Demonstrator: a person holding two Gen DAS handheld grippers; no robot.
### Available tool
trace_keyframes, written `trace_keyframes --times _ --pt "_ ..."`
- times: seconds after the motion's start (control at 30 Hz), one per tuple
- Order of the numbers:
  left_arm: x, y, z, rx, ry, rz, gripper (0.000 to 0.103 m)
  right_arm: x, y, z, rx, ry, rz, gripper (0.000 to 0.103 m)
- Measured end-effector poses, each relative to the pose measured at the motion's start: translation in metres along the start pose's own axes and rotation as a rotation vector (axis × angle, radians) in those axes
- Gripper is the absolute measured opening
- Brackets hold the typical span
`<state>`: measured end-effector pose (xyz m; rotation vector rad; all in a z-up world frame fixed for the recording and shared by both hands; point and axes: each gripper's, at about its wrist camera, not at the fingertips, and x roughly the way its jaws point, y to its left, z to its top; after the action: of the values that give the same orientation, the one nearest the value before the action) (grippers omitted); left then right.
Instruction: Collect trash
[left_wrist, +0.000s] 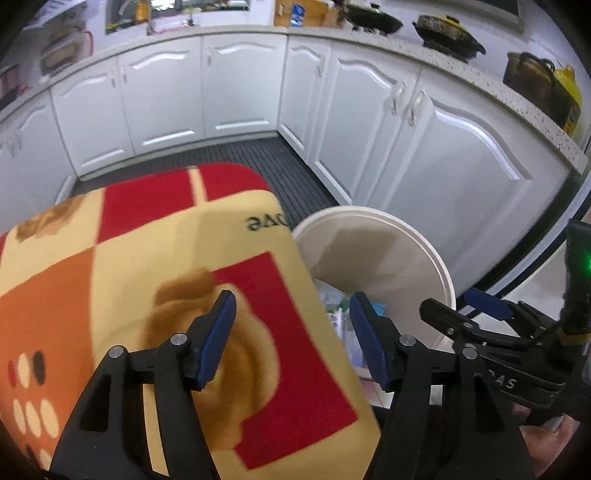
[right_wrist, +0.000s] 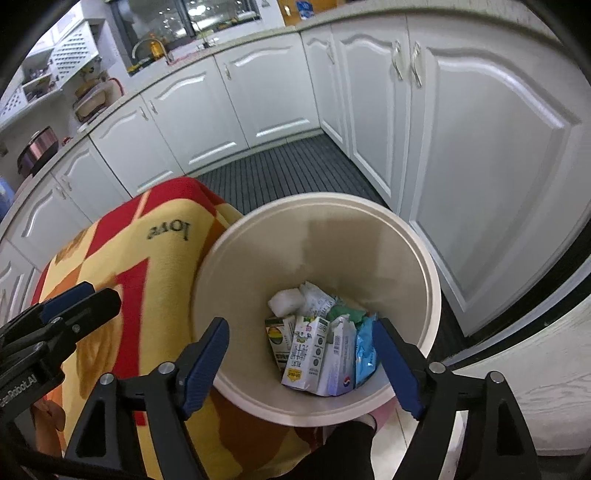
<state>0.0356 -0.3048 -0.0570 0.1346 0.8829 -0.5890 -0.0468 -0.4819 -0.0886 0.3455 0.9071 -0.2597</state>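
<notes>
Above the bin (right_wrist: 424, 266), both grippers are hovering.
Left gripper (left_wrist: 291, 339) and right gripper (right_wrist: 301, 354) are gaping, empty, over cartons (right_wrist: 310, 350).

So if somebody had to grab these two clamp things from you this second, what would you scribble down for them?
Left gripper: open, nothing in it, above the blanket-covered surface by the bin.
Right gripper: open, nothing in it, over the mouth of the trash bin.
Trash: cartons, a blue wrapper and crumpled paper lie at the bottom of the bin.
Done: those pieces are binned.
Left: no loose trash shows in either view; look around for more before stopping.
</notes>
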Motion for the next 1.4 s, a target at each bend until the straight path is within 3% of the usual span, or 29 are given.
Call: trace_keyframes --times 0.17,0.33,0.47,0.67,1.4 --pt "-0.035 0.015 -0.012 -0.009 -0.087 0.068 0.068 -0.023 0.021 -0.006 -0.035 -0.063 0.014 0.080" --pt "-0.067 0.027 -0.022 -0.039 -0.165 0.081 0.068 -0.048 0.041 -0.011 -0.073 -0.143 0.014 0.081" --pt "-0.088 0.034 -0.031 -0.053 -0.225 0.088 0.068 -0.069 0.057 -0.016 -0.100 -0.215 0.007 0.091" --pt "-0.117 0.037 -0.040 -0.041 -0.318 0.128 0.068 -0.098 0.079 -0.025 -0.155 -0.310 -0.028 0.094" --pt "-0.153 0.042 -0.052 -0.064 -0.424 0.149 0.068 -0.141 0.099 -0.036 -0.155 -0.449 -0.002 0.096"
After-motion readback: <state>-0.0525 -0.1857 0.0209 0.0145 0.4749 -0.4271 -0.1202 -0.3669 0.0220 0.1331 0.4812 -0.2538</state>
